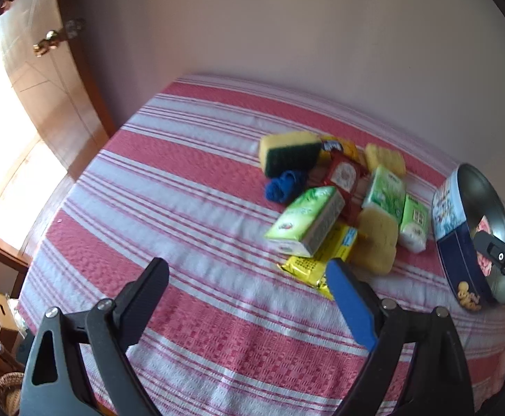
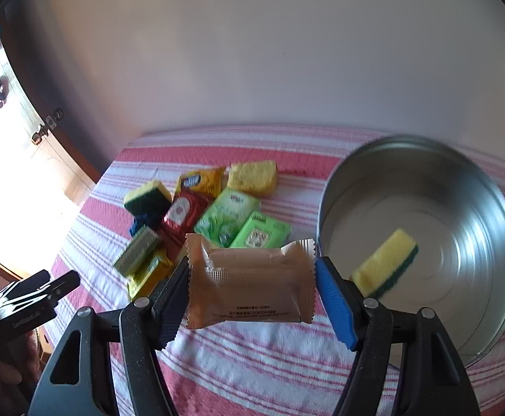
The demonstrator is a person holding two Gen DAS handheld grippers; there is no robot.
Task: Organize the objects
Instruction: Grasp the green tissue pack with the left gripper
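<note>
My right gripper (image 2: 252, 265) is shut on a tan snack packet (image 2: 249, 284), held flat above the striped cloth just left of a round metal tin (image 2: 478, 204). Inside the tin lies a yellow-and-green sponge (image 2: 386, 265). My left gripper (image 1: 246, 265) stands open with nothing between its fingers, low over the cloth in front of the pile. That pile holds a yellow-green sponge (image 1: 289, 156), a blue cloth (image 1: 285, 185), green tissue packs (image 1: 304, 222), a red packet (image 1: 344, 176), a yellow packet (image 1: 318, 260) and a plain yellow sponge (image 1: 375, 242).
The table wears a red-and-white striped cloth (image 1: 183, 190) and stands against a pale wall. The tin's blue printed side (image 1: 455, 242) is at the right of the pile. A wooden door and a bright window are at the left; boxes and a basket (image 1: 6, 384) sit below the table's left edge.
</note>
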